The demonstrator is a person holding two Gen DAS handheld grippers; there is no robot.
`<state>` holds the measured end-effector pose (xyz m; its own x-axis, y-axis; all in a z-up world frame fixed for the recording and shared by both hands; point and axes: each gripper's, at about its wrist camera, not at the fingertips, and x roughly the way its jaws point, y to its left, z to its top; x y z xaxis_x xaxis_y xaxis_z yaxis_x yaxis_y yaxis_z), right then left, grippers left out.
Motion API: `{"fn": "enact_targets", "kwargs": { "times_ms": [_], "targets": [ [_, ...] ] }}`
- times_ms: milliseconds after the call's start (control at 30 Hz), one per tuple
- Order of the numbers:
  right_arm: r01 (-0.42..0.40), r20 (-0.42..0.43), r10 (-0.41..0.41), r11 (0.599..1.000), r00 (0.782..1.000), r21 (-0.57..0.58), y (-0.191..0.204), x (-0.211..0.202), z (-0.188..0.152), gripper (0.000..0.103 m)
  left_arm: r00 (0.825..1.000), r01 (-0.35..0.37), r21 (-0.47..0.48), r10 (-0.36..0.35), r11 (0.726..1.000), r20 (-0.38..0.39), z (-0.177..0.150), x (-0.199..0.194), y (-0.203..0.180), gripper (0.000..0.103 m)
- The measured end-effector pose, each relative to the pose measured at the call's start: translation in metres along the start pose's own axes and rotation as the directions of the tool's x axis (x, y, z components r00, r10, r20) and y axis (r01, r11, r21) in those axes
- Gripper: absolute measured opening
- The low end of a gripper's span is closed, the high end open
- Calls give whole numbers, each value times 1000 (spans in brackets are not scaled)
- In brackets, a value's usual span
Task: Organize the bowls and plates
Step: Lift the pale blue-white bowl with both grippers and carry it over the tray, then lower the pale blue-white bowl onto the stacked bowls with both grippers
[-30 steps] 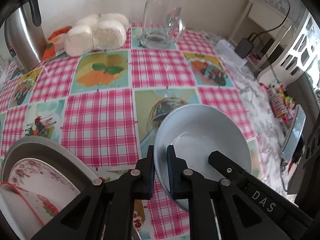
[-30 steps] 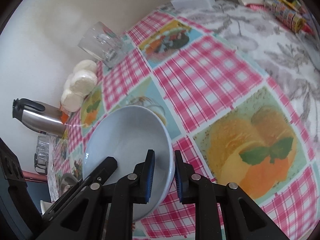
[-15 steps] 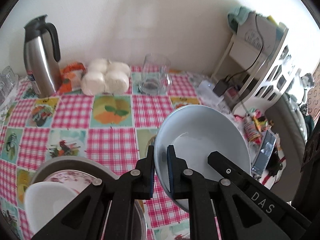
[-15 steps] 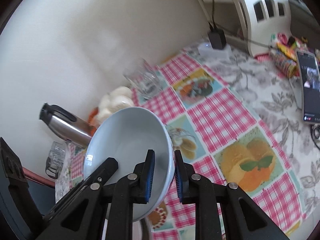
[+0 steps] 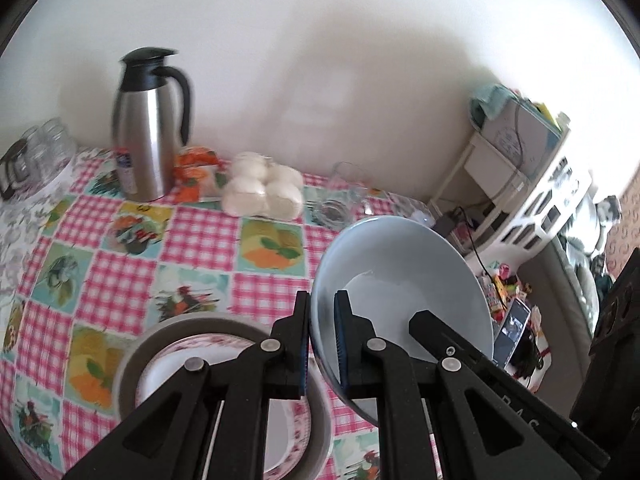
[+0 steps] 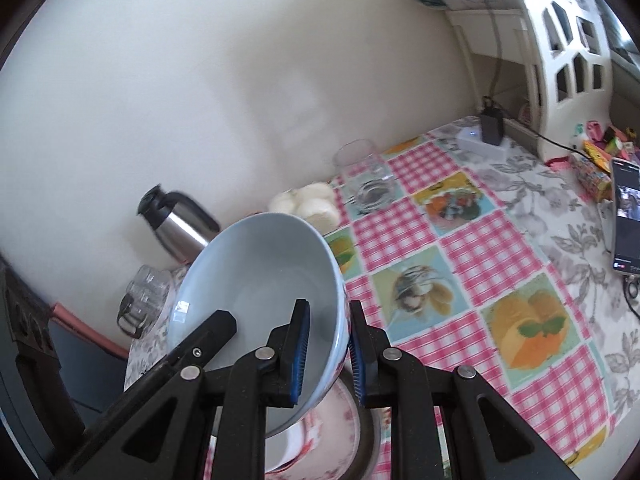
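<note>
The left gripper [image 5: 322, 340] and right gripper [image 6: 329, 354] both angled downward, each with its jaws clamped on opposite sides of one pale blue bowl's [image 5: 404, 280] rim.

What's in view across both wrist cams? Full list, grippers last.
bowl: 1, pale blue, held in the air, tilted, its rim gripped on both sides
plate stack: grey plate under a floral-rimmed plate, near edge of the table, below the bowl
thermal jug: 1, steel with black lid and handle, far left by the wall
white rolls: 1 pack, white, by the wall right of the jug
orange packet: 1, orange, between jug and rolls
glass tumbler: 1, clear, upright, by the wall
small glasses: several, clear, far left
phone: 1, screen lit, right edge
tablecloth: pink check with pictures
left gripper: fingers shut on bowl rim
right gripper: fingers shut on bowl rim
</note>
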<state>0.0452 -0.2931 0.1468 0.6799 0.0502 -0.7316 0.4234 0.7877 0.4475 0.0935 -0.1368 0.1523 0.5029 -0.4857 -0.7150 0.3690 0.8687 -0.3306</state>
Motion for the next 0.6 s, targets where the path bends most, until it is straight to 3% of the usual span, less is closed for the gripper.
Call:
{"fn": "enact_targets", "kwargs": {
  "times_ms": [200, 600],
  "targets": [
    [-11, -55, 7, 998, 998, -58, 33, 11, -22, 21, 1000, -17, -77, 16, 997, -14, -11, -14, 41, 12],
    [5, -183, -23, 995, 983, -97, 52, 43, -68, 23, 994, -51, -143, 37, 988, -100, -43, -13, 91, 12]
  ]
}}
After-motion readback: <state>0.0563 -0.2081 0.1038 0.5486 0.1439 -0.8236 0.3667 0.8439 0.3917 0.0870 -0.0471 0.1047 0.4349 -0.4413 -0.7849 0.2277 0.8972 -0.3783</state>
